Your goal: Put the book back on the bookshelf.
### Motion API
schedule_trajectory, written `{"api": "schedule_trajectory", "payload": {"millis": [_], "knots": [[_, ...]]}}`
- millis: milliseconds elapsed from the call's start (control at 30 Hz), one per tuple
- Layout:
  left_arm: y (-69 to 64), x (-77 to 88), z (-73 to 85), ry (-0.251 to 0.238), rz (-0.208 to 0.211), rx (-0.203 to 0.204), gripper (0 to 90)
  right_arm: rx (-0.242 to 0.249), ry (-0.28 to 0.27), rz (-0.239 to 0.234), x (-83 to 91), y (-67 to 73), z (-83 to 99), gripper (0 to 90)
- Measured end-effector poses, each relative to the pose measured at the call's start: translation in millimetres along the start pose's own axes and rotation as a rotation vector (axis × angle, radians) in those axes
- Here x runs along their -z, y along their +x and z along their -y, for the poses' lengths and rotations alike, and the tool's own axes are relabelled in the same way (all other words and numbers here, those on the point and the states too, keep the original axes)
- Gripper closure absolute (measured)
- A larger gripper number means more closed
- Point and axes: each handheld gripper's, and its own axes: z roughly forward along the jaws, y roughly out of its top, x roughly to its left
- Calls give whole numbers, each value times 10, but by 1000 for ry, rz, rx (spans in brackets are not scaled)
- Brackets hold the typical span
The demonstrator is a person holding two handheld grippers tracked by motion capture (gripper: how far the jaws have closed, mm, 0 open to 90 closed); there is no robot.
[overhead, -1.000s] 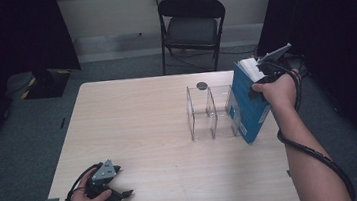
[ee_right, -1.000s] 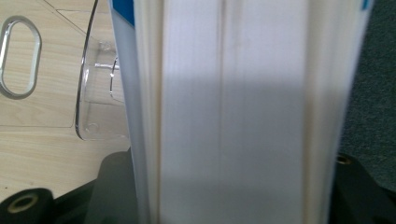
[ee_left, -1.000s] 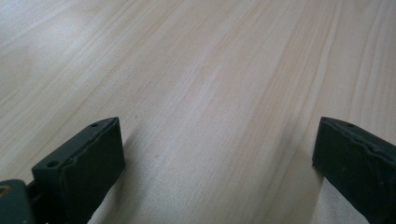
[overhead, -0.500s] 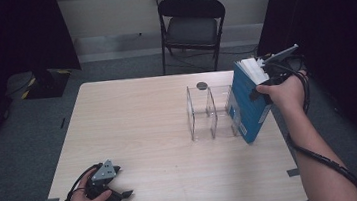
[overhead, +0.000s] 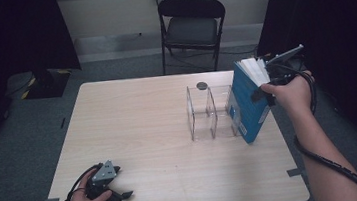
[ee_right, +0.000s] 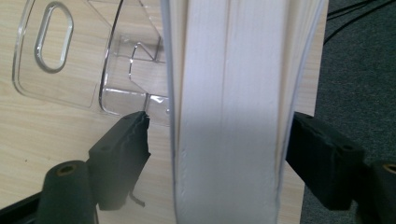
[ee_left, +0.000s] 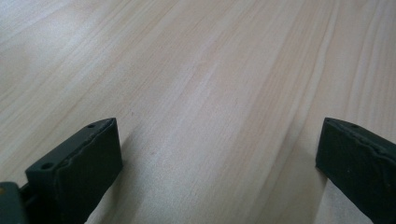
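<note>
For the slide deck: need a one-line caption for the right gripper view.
Right gripper, jaws just opening, straddles the white page edge of a thick blue-covered book beside a clear acrylic divider rack.

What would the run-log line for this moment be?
left gripper: open, resting on table | right gripper: jaws just opening around blue book, left pad clear | book: tilted beside clear rack

Blue book (overhead: 247,108) with white pages, clear acrylic rack (overhead: 210,112), pale woodgrain table (overhead: 144,129).

Even overhead light on table (overhead: 160,132); surroundings dark; high view soft; gripper views sharp, soft shadows.
</note>
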Motion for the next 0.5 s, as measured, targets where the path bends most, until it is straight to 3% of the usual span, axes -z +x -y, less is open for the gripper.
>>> {"api": "schedule_trajectory", "payload": {"millis": [100,500], "knots": [[0,0,0,-1,0,0,0,25,13,-28,14,10,27,203],[0,-1,0,0,1,1,0,65,25,-17,96,134,189,207]]}}
